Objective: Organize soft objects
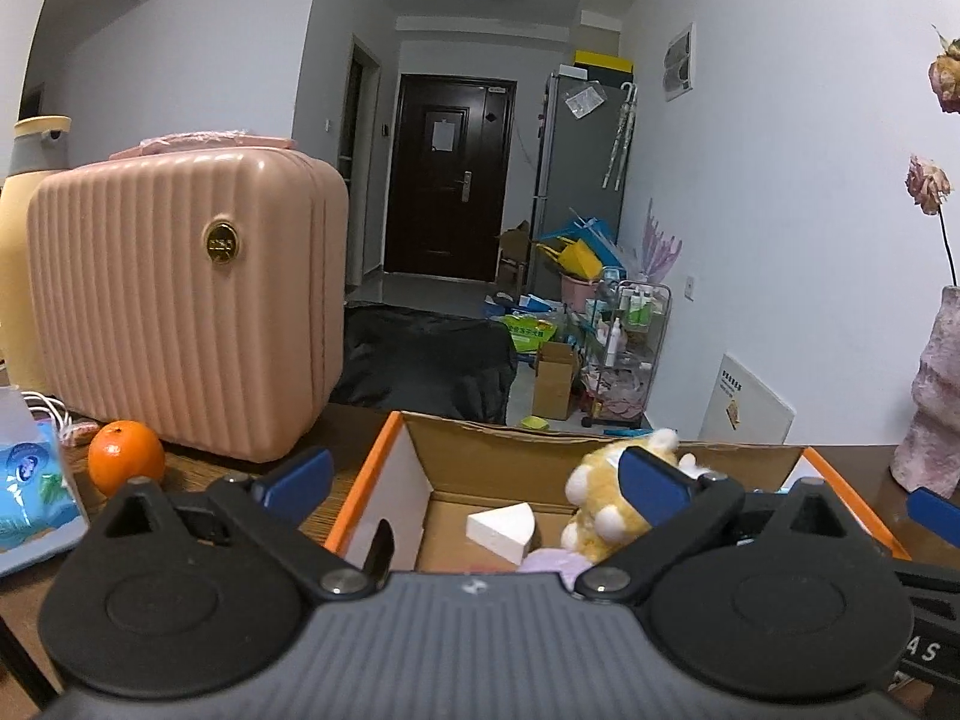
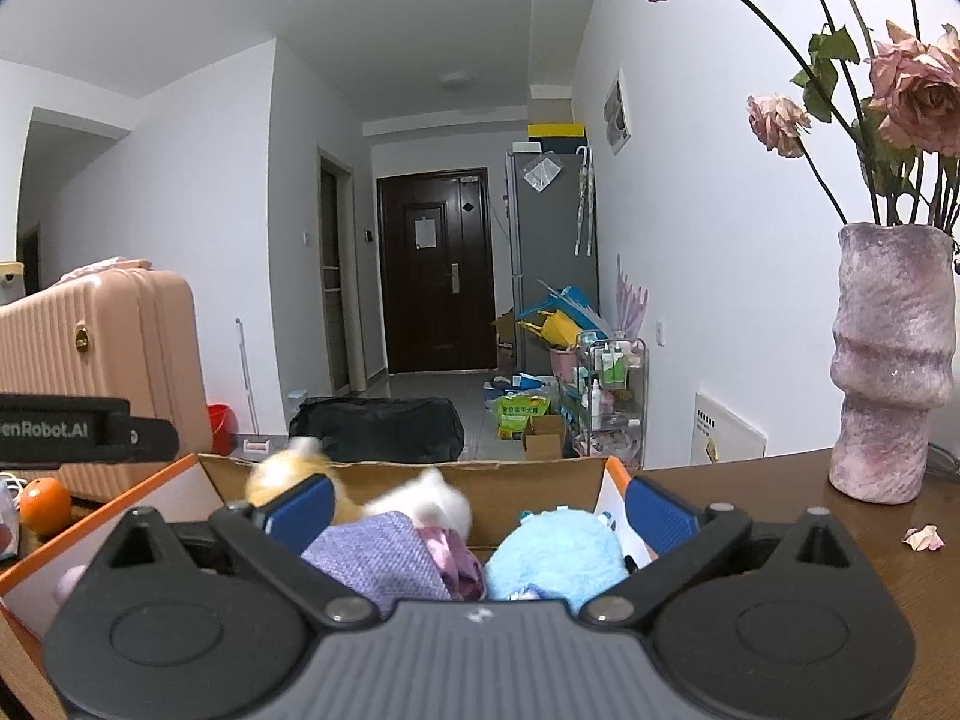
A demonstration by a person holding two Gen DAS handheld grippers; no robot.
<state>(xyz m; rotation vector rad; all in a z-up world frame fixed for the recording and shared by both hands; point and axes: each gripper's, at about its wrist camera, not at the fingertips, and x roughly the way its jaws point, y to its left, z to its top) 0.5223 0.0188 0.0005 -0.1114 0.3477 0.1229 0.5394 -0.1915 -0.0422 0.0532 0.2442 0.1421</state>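
An open cardboard box [image 1: 414,462] with orange edges sits on the wooden table. Inside lie a yellow and white plush toy [image 1: 594,504], a white foam wedge [image 1: 501,531] and a bit of purple cloth [image 1: 555,561]. My left gripper [image 1: 474,480] is open and empty over the box's left part. In the right wrist view the box [image 2: 540,480] holds the blurred yellow plush [image 2: 282,477], a purple cloth [image 2: 378,552] and a light blue plush [image 2: 552,552]. My right gripper [image 2: 480,507] is open above them and holds nothing.
A pink ribbed case [image 1: 186,306] stands left of the box, with an orange [image 1: 125,463] and a blue tissue pack [image 1: 30,492] in front. A pink vase with dried roses [image 2: 888,360] stands at the right. A petal [image 2: 923,537] lies on the table.
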